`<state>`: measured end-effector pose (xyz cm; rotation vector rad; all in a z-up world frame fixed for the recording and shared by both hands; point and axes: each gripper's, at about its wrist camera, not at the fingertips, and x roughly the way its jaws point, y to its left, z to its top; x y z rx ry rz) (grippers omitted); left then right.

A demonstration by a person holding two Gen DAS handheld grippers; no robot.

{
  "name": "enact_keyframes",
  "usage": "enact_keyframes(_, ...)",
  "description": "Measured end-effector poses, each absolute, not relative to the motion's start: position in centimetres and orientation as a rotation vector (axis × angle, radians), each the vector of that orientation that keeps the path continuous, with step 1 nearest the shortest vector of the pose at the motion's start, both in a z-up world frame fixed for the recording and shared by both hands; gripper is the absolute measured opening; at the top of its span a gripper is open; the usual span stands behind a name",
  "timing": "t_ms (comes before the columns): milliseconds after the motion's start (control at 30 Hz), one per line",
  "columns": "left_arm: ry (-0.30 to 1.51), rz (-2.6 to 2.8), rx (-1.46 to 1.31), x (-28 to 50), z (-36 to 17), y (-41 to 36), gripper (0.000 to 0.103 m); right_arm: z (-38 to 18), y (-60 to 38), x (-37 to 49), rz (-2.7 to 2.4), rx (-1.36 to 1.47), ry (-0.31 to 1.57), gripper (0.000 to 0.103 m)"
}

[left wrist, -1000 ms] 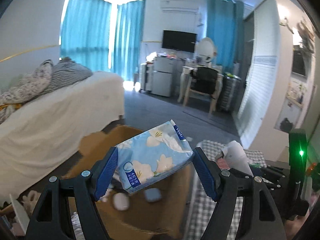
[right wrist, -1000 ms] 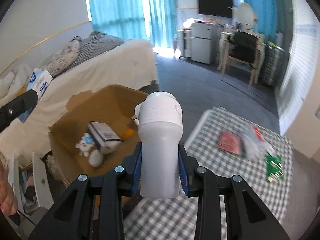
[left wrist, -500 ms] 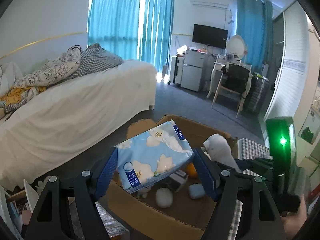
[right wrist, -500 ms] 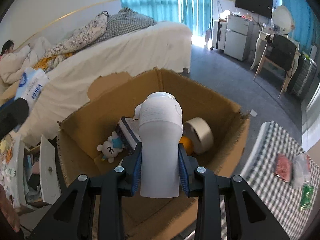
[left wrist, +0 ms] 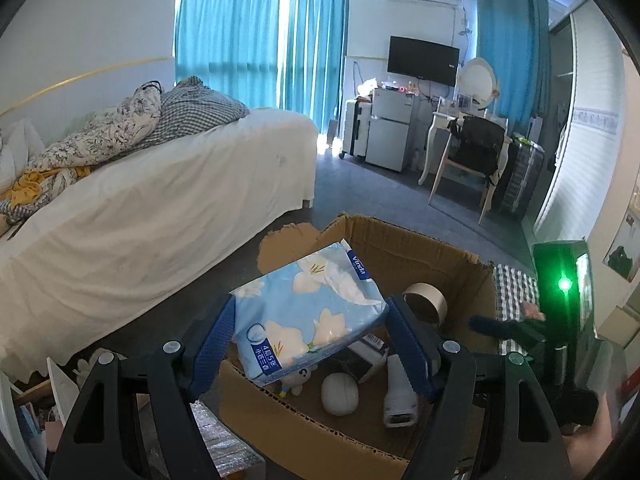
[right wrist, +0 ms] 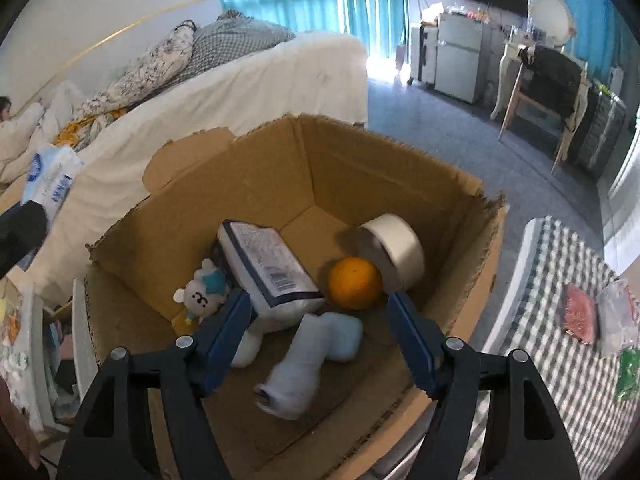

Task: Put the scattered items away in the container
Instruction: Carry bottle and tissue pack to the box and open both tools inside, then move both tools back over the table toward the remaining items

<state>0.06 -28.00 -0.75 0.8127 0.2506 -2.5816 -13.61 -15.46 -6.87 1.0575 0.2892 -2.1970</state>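
While left tool [left wrist: 308,344] clamps tissue pack [left wrist: 308,316], right tool [right wrist: 320,332] gapes empty above cardboard box [right wrist: 260,168].

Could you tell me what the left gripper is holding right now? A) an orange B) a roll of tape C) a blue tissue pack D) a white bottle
C: in the left wrist view the left gripper is shut on the blue flowered tissue pack above the box, while the white bottle, orange and tape roll are inside the box.
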Motion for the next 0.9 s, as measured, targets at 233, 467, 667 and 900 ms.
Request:
enact_keyframes(233, 0.212, -2.566, 0.904, -2.6, -3.0, -27.3, 0.078, -5.6, -12.8, -13.4, -2.264, 1.033, 0.271, 0.074)
enact_keyframes(467, 0.216, -2.532, 0.985, -5.0, -5.3, -27.1, 0.082, -4.8, -9.2, -13.4, -2.324, 1.028, 0.229, 0.082)
enact_keyframes(667, 0.18, -2.529, 0.943, -4.8, -4.8, -25.9, 0.1, -4.1, -6.4, -13.4, -2.387, 1.015, 0.194, 0.088)
enact_keyframes(900, 0.172, -2.578, 0.902, -4.6, -2.4, -23.6, 0.103, -3.3, -3.2, -13.0, -2.431, 1.005, 0.166, 0.088)
